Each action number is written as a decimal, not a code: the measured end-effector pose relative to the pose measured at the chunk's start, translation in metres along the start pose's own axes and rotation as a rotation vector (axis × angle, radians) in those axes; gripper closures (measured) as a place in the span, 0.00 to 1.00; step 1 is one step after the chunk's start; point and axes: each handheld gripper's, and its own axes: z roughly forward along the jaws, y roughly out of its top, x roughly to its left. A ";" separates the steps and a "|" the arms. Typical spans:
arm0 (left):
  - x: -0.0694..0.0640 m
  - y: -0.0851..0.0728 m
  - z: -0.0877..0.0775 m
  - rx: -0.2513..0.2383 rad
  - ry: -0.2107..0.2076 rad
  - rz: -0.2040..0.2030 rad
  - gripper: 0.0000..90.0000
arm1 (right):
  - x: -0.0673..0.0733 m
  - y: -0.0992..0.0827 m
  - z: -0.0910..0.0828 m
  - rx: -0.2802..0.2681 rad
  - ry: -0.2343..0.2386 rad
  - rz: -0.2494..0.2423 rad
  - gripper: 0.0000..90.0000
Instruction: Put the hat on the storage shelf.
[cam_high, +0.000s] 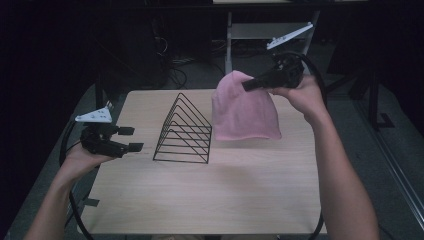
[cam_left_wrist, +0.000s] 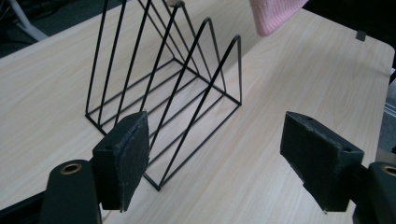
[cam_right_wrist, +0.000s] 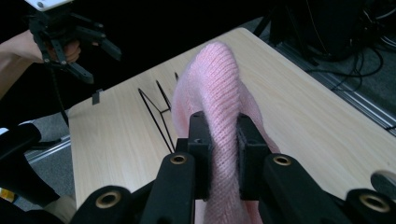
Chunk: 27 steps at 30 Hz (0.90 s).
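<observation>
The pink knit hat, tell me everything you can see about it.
The pink knit hat is a soft, ribbed beanie that looks like wool or acrylic. The right gripper pinches a fold of it near the crown, jaws shut on the fabric. It hangs with its open brim downward, above the far right part of the wooden table, just right of the black wire rack. Whether the brim touches the tabletop I cannot tell.

Pink ribbed knit beanie (cam_high: 245, 112): hanging crown-up, hem loose just above the tabletop, at three o'clock of the black wire triangular rack (cam_high: 184, 131).
</observation>
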 end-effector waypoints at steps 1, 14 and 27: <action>0.001 0.002 -0.001 -0.004 -0.007 0.002 0.27 | 0.002 0.005 0.001 -0.003 0.006 -0.003 0.88; 0.001 0.031 0.003 -0.001 -0.052 0.033 0.27 | 0.022 0.047 0.015 -0.018 0.049 -0.075 0.88; 0.004 0.064 0.006 0.010 -0.089 0.056 0.31 | 0.035 0.073 0.034 -0.016 0.095 -0.114 0.88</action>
